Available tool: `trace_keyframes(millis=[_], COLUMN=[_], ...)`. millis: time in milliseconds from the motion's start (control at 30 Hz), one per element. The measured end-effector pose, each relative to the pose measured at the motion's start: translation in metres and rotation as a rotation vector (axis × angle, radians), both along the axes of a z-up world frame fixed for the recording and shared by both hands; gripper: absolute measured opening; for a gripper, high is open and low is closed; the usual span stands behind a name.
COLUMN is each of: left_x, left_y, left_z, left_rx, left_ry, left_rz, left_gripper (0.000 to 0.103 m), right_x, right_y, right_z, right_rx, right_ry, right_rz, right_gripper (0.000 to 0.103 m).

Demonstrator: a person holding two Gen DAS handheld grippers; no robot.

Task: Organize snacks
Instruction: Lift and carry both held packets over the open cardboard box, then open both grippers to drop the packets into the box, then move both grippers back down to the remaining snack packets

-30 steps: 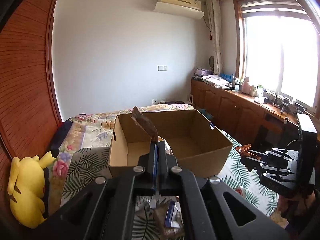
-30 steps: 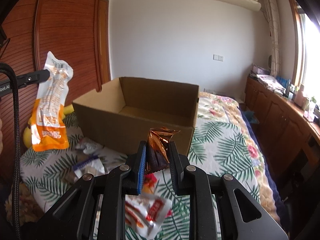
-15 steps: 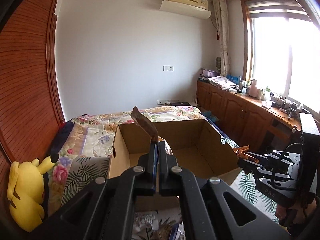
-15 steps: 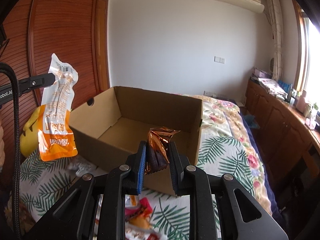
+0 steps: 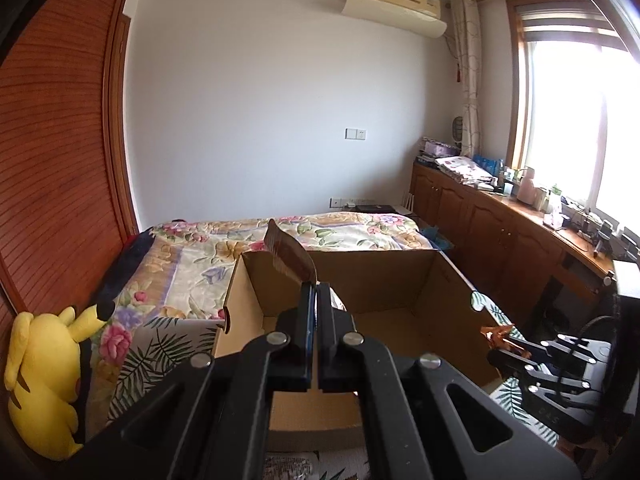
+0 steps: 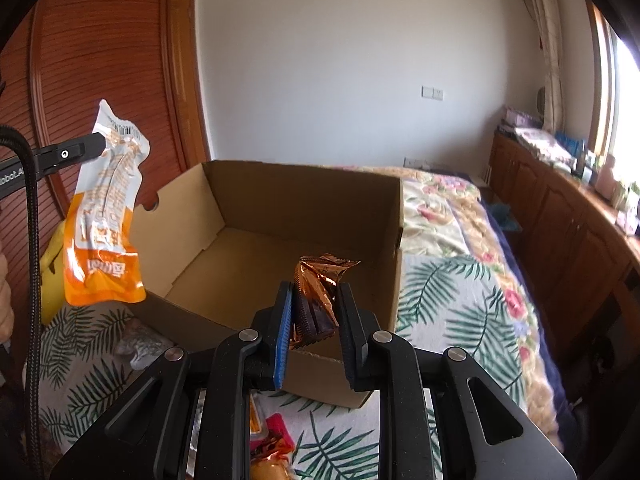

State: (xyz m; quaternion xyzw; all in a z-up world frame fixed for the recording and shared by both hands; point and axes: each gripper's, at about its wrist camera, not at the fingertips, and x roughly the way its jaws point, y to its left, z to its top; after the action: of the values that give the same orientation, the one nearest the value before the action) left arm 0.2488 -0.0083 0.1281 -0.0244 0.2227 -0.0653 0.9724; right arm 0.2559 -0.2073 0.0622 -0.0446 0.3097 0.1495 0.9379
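Both grippers hang over a cardboard box point(image 6: 304, 216) on a leaf-print bedspread point(image 6: 452, 304), each carrying a snack. Right gripper point(image 6: 314, 322) has its jaws pressed against a crumpled copper-foil snack packet point(image 6: 320, 284), which stands roughly upright between them, its crimped top fanning above the fingertips. Left gripper point(image 5: 316, 312) is clamped tight on the upper end of a white-and-orange snack pouch point(image 6: 106, 216); from its own camera the pouch point(image 5: 290, 256) shows only edge-on.

The pouch hangs with its long axis near vertical, orange bottom pointing down, just outside the box's near-left corner and above its rim. The foil packet sits over the near wall, with the open box floor directly ahead and below. By this reading the right gripper is the nearer to a drop; the left probably needs to travel rightward over the rim first, or the long pouch may catch the left wall.

More wrapped snacks point(image 6: 272, 444) lie on the bedspread below the right gripper. A yellow plush toy point(image 5: 44, 376) rests at the bed's left edge.
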Motion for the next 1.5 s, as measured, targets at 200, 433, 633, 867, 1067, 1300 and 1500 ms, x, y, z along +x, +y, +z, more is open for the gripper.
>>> trace_keyframes(millis=[200, 433, 633, 867, 1067, 1300, 1500], left_x=[0.013, 0.023, 0.026, 0.01, -0.018, -0.057, -0.082], left_y=[-0.003, -0.011, -0.013, -0.013, -0.014, -0.011, -0.005], left_z=[-0.019, -0.031, -0.03, -0.025, -0.026, -0.036, -0.059], left_rx=[0.007, 0.051, 0.061, 0.04, 0.049, 0.045, 0.028], left_ry=[0.05, 0.088, 0.099, 0.092, 0.078, 0.069, 0.106], left_rz=[0.025, 0.046, 0.042, 0.009, -0.039, -0.09, -0.111], left_gripper=[0.0, 0.001, 0.007, 0.017, 0.028, 0.039, 0.053], right_x=[0.008, 0.01, 0.01, 0.001, -0.022, -0.062, -0.087], right_y=[0.001, 0.009, 0.012, 0.01, 0.008, 0.006, 0.008], right_z=[-0.004, -0.012, -0.013, -0.012, -0.004, -0.002, -0.018], right_rx=[0.006, 0.005, 0.004, 0.014, 0.038, 0.065, 0.068], right_ry=[0.023, 0.034, 0.031, 0.011, -0.014, -0.031, -0.002], right_rz=[0.011, 0.017, 0.032, 0.057, 0.089, 0.146, 0.191], right_gripper=[0.02, 0.027, 0.036, 0.036, 0.038, 0.045, 0.052])
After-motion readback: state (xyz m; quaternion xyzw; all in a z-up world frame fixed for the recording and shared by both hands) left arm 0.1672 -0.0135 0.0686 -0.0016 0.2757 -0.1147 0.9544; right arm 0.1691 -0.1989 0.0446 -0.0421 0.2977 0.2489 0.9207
